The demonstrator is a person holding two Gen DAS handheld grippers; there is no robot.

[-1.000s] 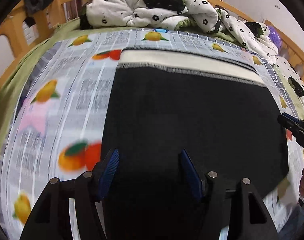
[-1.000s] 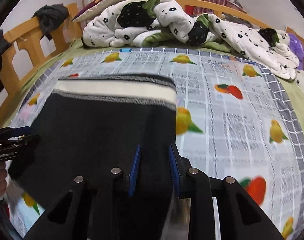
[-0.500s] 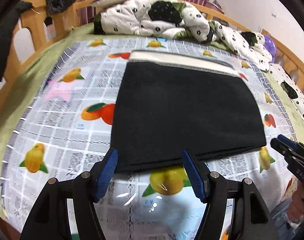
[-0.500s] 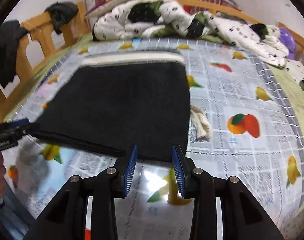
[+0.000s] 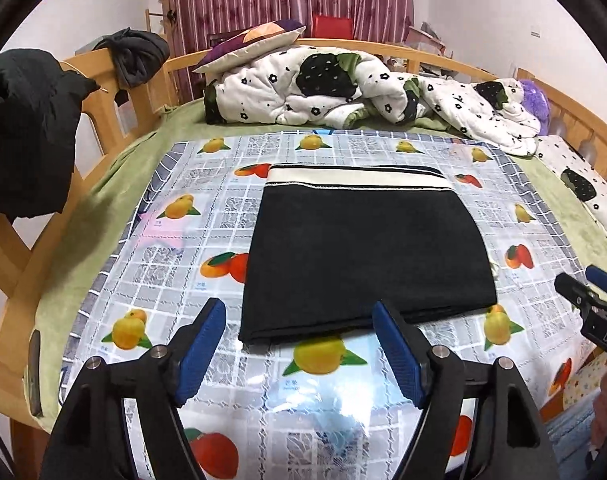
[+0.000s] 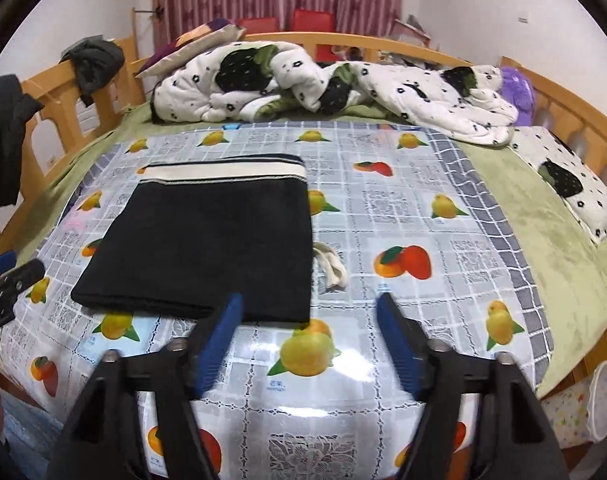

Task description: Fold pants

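The black pants (image 5: pixel 365 256) lie folded into a flat rectangle on the fruit-print cloth (image 5: pixel 175 264), with the white waistband (image 5: pixel 359 178) at the far edge. They also show in the right wrist view (image 6: pixel 207 248). A white drawstring (image 6: pixel 331 266) sticks out at their right side. My left gripper (image 5: pixel 299 344) is open and empty, just short of the near fold edge. My right gripper (image 6: pixel 309 338) is open and empty, near the pants' near right corner. The right gripper also shows at the right edge of the left wrist view (image 5: pixel 591 304).
A crumpled white flowered quilt (image 5: pixel 343 88) and a pillow (image 5: pixel 251 40) lie at the far end of the bed. A wooden bed rail (image 5: pixel 103 92) with dark clothes (image 5: pixel 23 128) hung on it runs along the left. A small pillow (image 6: pixel 571 184) lies at the right.
Both grippers have pulled back and up from the pants. The right gripper, narrow before, has opened wide. The pants lie still, folded.
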